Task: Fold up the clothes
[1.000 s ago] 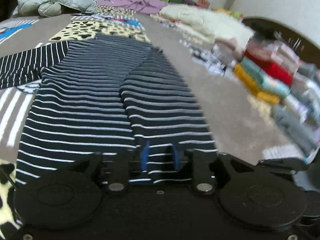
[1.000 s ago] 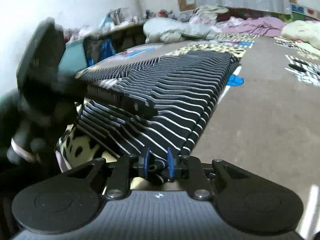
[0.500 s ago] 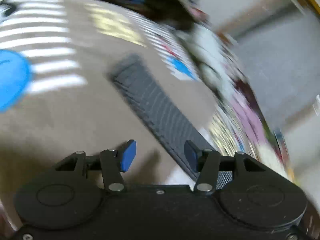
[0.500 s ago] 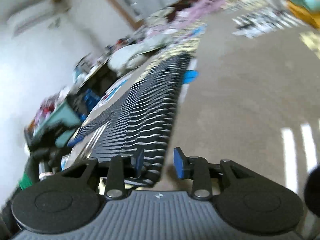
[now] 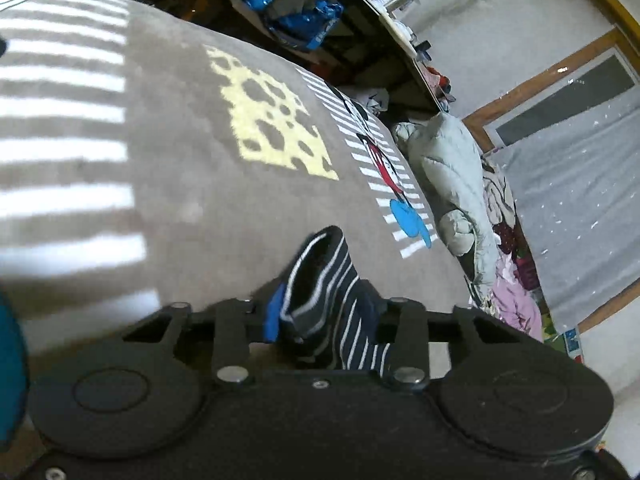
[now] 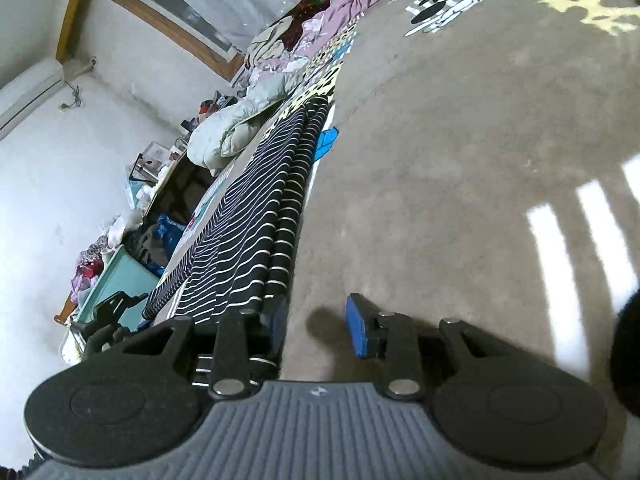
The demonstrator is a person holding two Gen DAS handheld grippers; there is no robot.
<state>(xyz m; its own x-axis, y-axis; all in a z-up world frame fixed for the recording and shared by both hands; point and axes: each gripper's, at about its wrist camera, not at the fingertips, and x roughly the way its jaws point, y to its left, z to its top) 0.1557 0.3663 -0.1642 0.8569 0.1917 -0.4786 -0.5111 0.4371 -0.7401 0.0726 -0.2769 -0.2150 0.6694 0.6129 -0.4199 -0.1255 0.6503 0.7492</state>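
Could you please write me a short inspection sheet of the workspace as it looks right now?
Surface: grey-brown blanket with white stripes, a yellow spotted patch and cartoon prints.
Job's things: striped garment, dark with thin white lines, lying folded lengthwise on the blanket.
Clutter: pale green puffer jacket and a pile of pink and purple clothes at the blanket's far edge.
Grippers: left gripper shut on a bunched fold of the striped garment; right gripper open, over bare blanket beside the garment's edge.
Cables: nothing seen.
Surroundings: white walls, wood-framed window with a grey curtain, crowded shelf, teal box.
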